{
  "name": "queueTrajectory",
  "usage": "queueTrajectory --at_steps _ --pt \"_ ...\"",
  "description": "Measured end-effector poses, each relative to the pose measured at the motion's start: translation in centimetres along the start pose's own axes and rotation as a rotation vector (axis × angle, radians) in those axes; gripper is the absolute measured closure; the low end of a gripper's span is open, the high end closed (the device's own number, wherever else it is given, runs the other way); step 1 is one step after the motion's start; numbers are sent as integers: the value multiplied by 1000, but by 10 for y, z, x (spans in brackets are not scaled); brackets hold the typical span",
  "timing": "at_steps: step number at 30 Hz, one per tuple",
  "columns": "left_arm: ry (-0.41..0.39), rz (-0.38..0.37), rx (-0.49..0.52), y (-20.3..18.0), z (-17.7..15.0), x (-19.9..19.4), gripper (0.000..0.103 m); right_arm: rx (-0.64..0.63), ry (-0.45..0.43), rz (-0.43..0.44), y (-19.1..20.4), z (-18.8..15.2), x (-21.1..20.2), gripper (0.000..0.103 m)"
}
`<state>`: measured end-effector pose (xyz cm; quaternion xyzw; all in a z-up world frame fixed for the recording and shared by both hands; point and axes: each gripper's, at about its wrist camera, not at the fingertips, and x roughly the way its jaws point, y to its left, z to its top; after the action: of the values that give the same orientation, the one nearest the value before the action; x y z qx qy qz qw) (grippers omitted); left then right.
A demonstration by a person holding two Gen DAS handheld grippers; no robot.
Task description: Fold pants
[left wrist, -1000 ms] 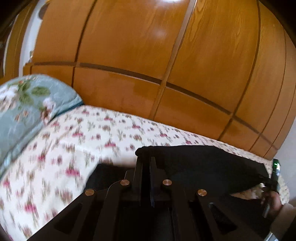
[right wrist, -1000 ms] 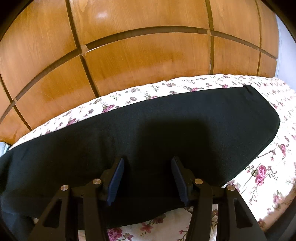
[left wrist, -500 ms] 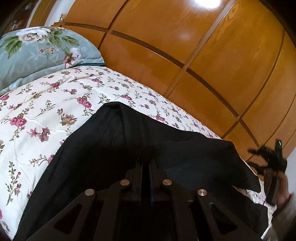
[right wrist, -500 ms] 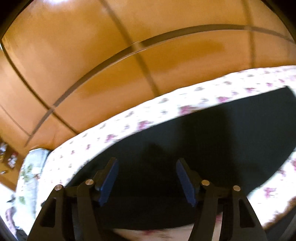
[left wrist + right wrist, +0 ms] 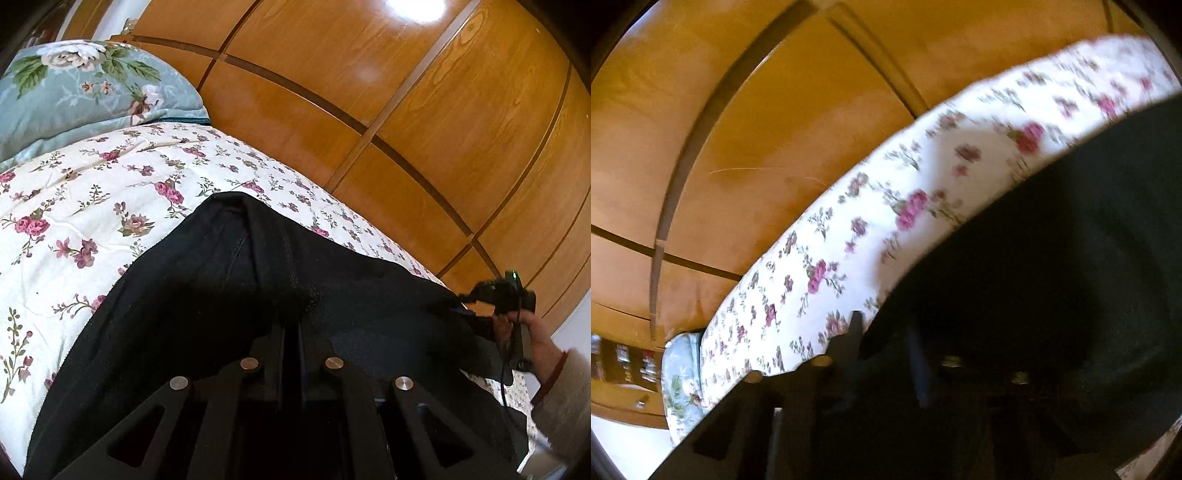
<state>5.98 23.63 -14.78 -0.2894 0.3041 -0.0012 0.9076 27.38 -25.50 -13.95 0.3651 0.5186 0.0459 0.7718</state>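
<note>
The black pants (image 5: pixel 207 288) lie on a floral bedspread (image 5: pixel 81 206). My left gripper (image 5: pixel 291 325) is shut on a bunched fold of the pants near their middle. My right gripper (image 5: pixel 476 295) shows at the right of the left wrist view, held in a hand, with its tips at the pants' right edge. In the blurred, tilted right wrist view the right gripper (image 5: pixel 886 332) has its fingers close together over the pants (image 5: pixel 1052 258); whether cloth is pinched between them is unclear.
A blue-green floral pillow (image 5: pixel 74 92) lies at the bed's far left. Glossy wooden wardrobe panels (image 5: pixel 369 92) rise right behind the bed. The bedspread's far edge (image 5: pixel 849 221) runs along the wood.
My left gripper stays shut on the pants and has drawn back slightly. My right gripper has tilted, swung left, and its open fingers have come close together at the pants' edge.
</note>
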Motion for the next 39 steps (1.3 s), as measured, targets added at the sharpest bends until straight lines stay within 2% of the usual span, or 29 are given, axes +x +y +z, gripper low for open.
queueTrajectory --at_steps 4,7,9,13,16,20,24,27,31,32,34,37,39 --pt "-1 -14 -53 2 11 -9 97 -33 -19 77 -7 -12 -30 93" --pt "-77 -83 -149 11 28 -37 97 -79 -47 161 -5 -24 -64 93" --pt "-126 -124 -172 12 36 -57 97 -121 -63 207 -5 -38 -88 93" --pt "-164 -136 -160 11 37 -81 98 -205 -105 258 -8 -80 -124 93" --pt "-183 -142 -204 27 27 -92 98 -239 -116 292 -28 -119 -148 93" --pt "-150 -110 -291 51 4 -92 97 -265 -103 285 -51 -165 -150 93" --pt "-117 -15 -289 59 -22 -92 96 -256 -76 249 -77 -196 -132 93" --pt "-106 13 -332 67 -40 -99 84 -224 -52 216 -98 -207 -113 93" --pt "-89 -116 -444 77 -60 -114 57 -248 -96 225 -102 -213 -110 95" --pt "-83 -138 -457 77 -63 -117 48 -254 -99 223 -101 -213 -110 95" --pt "-80 -178 -463 72 -67 -122 38 -265 -103 220 -100 -213 -111 95" --pt "-54 -205 -447 60 -64 -116 34 -257 -103 227 -102 -213 -112 93" --pt "-32 -191 -441 54 -57 -106 34 -241 -102 230 -104 -211 -116 91"
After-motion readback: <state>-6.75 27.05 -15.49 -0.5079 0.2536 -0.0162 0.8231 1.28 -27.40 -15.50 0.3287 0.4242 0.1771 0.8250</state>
